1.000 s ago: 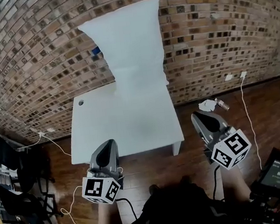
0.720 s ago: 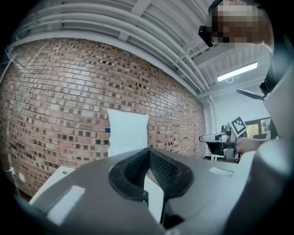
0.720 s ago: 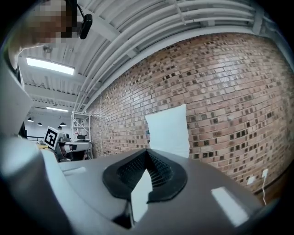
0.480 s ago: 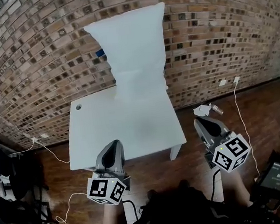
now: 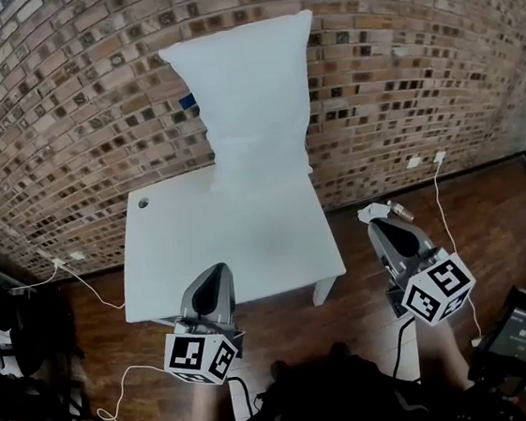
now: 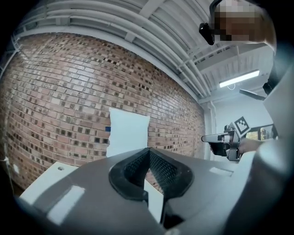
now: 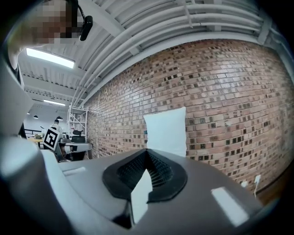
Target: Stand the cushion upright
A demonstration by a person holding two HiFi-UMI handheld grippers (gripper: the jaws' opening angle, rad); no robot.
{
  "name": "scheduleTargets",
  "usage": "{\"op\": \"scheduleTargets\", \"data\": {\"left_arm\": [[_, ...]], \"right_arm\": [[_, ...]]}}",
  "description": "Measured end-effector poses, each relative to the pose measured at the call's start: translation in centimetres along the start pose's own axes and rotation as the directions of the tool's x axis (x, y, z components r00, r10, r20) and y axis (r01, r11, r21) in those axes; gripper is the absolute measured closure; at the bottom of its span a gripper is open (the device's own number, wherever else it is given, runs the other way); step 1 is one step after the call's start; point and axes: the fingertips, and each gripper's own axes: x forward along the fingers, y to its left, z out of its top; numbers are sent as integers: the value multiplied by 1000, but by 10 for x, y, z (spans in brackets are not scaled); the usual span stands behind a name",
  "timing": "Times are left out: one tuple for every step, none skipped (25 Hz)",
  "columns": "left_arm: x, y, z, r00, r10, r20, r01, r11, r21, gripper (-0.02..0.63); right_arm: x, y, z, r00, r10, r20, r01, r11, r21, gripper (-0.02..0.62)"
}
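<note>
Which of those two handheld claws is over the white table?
The left gripper; its tip overlaps the table. The right gripper hangs over wooden floor.

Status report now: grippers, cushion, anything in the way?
Left gripper shut, empty. Right gripper shut, empty. Cushion upright on white table, by brick wall. Nothing in the way.

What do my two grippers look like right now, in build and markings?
Both the left gripper and right gripper are grey, tapering shells with black ribbed pads inside. Each carries a white cube with black square markers at its rear. A dark cable trails from each. The person wears dark clothing.
</note>
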Motion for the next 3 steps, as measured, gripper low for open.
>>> {"op": "scheduleTargets", "data": {"left_arm": [[0, -1, 0, 1000, 4, -3, -4, 1000, -2, 595], [1, -1, 1, 1000, 8, -5, -8, 1000, -5, 595], [1, -1, 1, 1000, 13, -6, -13, 1000, -9, 595]], "right_arm": [[1, -3, 0, 1000, -4, -5, 4, 1000, 2, 589], [1, -5, 0, 1000, -6, -8, 6, 1000, 4, 589], [2, -7, 0, 1000, -8, -11, 8, 1000, 7, 589]]}}
